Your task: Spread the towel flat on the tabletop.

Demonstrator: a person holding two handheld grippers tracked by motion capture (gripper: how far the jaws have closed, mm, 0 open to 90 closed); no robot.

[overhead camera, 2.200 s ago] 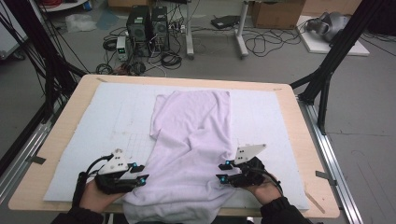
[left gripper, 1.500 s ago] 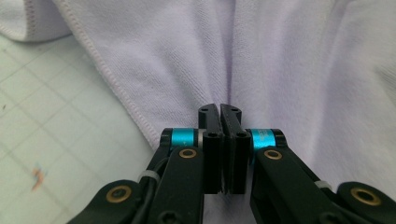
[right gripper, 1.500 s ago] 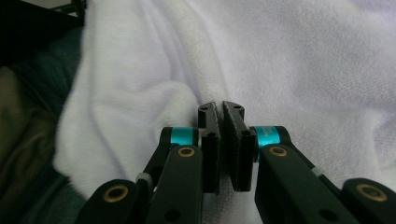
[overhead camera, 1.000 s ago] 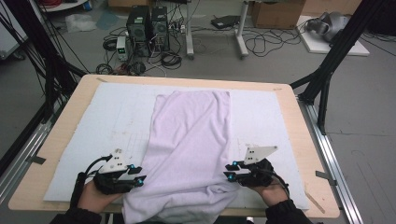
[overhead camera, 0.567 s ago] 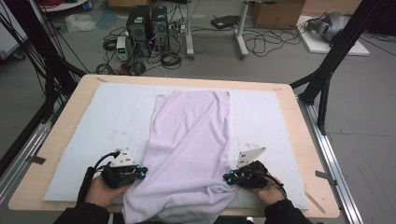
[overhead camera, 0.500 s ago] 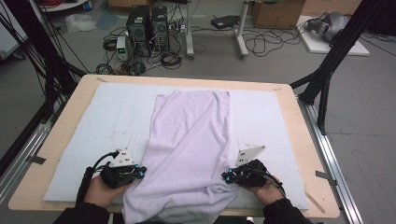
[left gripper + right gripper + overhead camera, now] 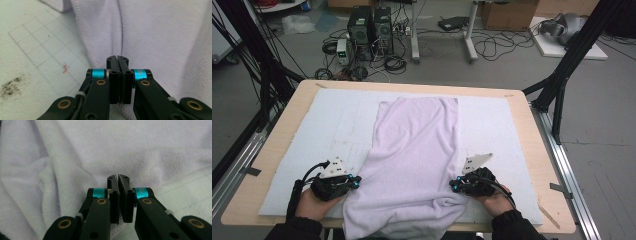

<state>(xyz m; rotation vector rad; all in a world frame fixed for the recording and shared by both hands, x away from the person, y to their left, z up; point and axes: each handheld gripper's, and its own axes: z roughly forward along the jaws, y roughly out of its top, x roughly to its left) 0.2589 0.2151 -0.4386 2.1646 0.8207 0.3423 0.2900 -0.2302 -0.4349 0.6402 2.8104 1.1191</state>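
Observation:
A lavender towel (image 7: 417,145) lies lengthwise down the middle of a white gridded mat (image 7: 327,120), and its near end hangs over the table's front edge. My left gripper (image 7: 357,182) sits at the towel's near left edge. In the left gripper view its jaws (image 7: 117,60) are pressed together, with the towel's hem (image 7: 162,37) running under and between them. My right gripper (image 7: 453,186) sits at the near right edge, where the cloth bunches up. Its jaws (image 7: 118,178) are shut on a fold of towel (image 7: 100,145).
The mat covers most of a wooden table (image 7: 532,135). A dark smudge (image 7: 11,86) marks the mat left of the towel. Beyond the table, computer towers (image 7: 369,27) and cables lie on the floor. Black frame legs (image 7: 562,75) stand at the right.
Both grippers have dropped onto the towel's near side edges and their jaws have closed on the cloth. The cloth by the right gripper has bunched more.

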